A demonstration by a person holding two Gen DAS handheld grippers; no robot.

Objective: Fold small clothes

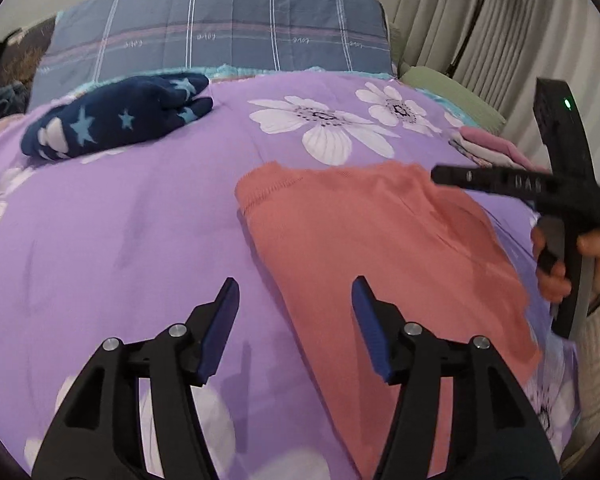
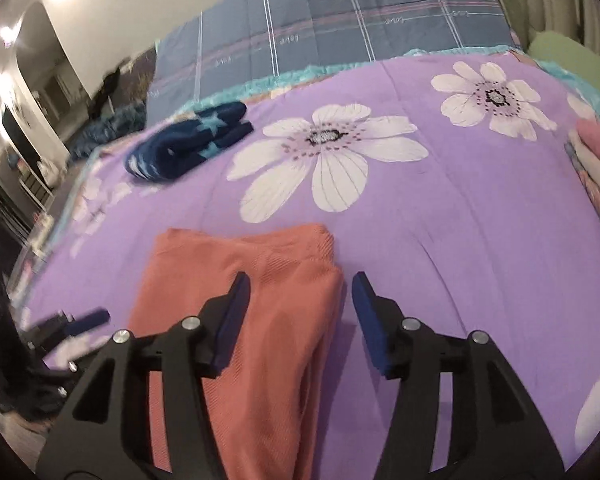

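The pink garment (image 1: 379, 248) lay flat on the purple bed cover (image 1: 140, 220), already doubled, I think so that it keeps its shape. My left hand-held gripper (image 1: 296, 308) hung released above its left edge, the right hand-held gripper (image 2: 300, 300) released above its right edge, nothing between the jaws. A navy star garment (image 1: 116, 120) waited farther back, and some folded clothes (image 2: 595, 148) lay at the right.

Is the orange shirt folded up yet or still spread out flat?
Partly folded: the orange garment lies as a long doubled strip on the purple bedspread, layered edges showing along its right side.
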